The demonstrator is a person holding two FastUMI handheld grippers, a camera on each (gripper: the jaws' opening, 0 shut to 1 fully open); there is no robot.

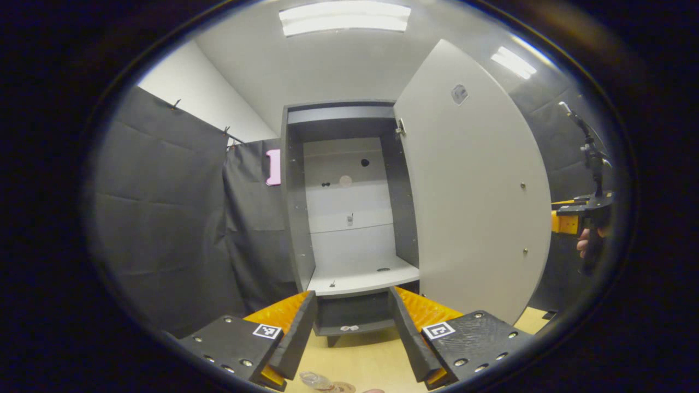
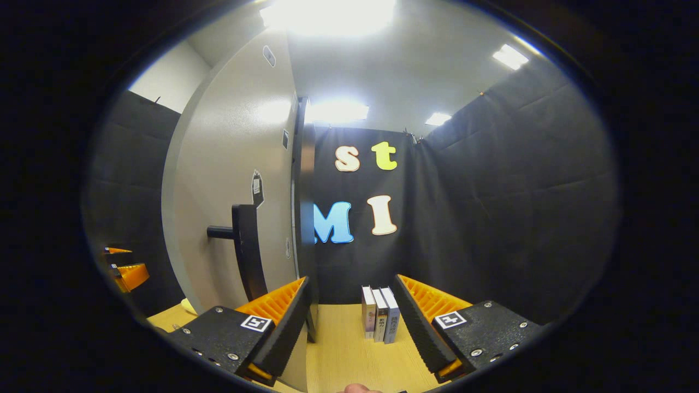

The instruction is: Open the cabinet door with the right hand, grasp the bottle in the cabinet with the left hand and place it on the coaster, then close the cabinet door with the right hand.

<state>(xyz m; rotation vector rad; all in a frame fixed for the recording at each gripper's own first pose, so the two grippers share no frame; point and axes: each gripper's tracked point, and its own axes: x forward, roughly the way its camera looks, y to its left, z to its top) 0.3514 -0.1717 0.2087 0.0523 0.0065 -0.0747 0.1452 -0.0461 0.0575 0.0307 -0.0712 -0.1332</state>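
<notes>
- Left gripper view: the cabinet (image 1: 349, 218) stood with its door (image 1: 469, 185) swung wide to the right, exposing pale shelves (image 1: 360, 281) and a pale back panel.
- Left hand-held gripper (image 1: 352, 319): its fingers were spread apart with nothing between them, aimed at the cabinet's lower shelf.
- A clear object, possibly the bottle (image 1: 314, 379), lay at the bottom edge on the wooden surface (image 1: 360, 360), beside a round shape that may have been the coaster (image 1: 341, 387); neither could be identified with certainty.
- Right hand-held gripper (image 1: 568, 221): seen past the door's far edge, held by a hand (image 1: 584, 243).
- Right gripper view: the right hand-held gripper (image 2: 349, 322) was open and empty, beside the door's outer face (image 2: 229, 196), near but apart from the dark handle (image 2: 243, 245).
- Three books (image 2: 380, 314) stood upright on the wooden surface (image 2: 349, 355) against the booth wall.
</notes>
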